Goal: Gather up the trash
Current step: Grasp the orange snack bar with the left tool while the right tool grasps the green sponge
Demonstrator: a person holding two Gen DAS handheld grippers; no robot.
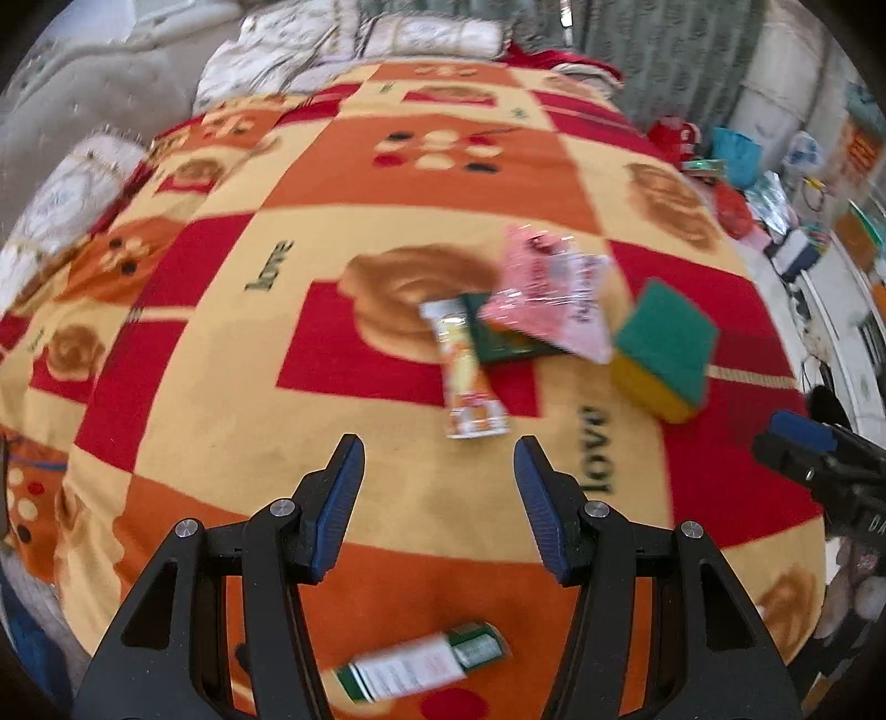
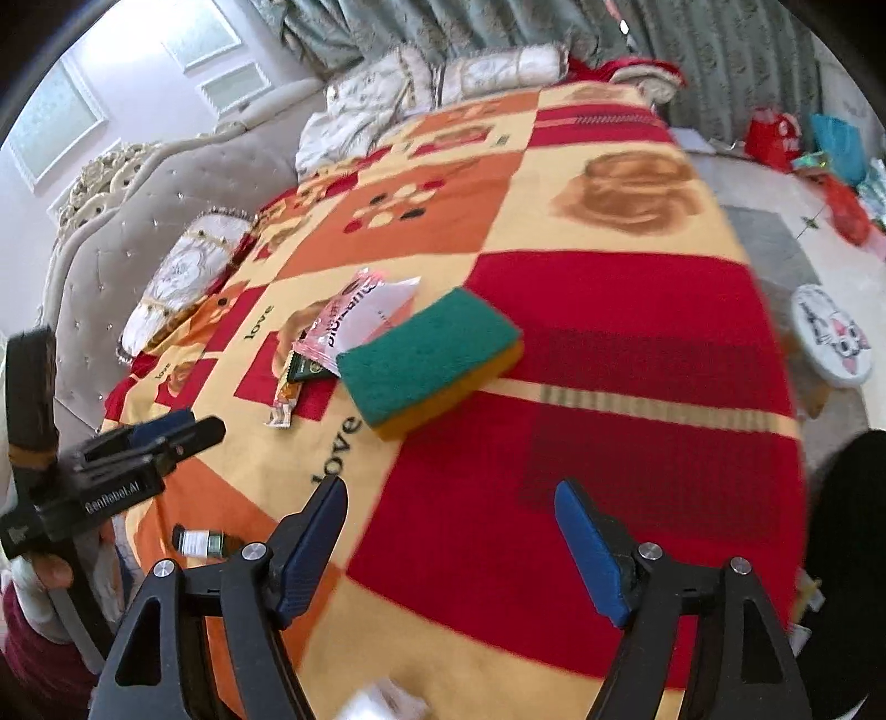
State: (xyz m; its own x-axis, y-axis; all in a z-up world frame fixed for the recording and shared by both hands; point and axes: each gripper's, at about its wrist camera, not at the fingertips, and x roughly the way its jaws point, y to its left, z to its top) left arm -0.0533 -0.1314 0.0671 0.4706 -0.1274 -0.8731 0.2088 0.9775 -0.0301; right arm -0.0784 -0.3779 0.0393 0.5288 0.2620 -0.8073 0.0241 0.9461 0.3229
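both tools gape empty above the bed (image 1: 232, 343). approach step: left tool (image 1: 439, 471) needs to advance toward 12 o'clock onto the orange snack wrapper (image 1: 470, 376); right tool (image 2: 449, 512) idle.

We see a bed (image 1: 232, 387) under a patchwork blanket (image 1: 387, 183) carrying a sponge (image 1: 664, 349), pink wrapper (image 1: 542, 293), orange sachet (image 1: 470, 376), green packet (image 1: 498, 338) and small box (image 1: 421, 664).

A bed's patchwork blanket (image 2: 609, 332) in red, orange and cream fills the middle. A tufted grey headboard (image 2: 111, 232) stands at nine o'clock, green curtains (image 2: 720, 50) at twelve, daylit windows (image 2: 55, 122) at ten.
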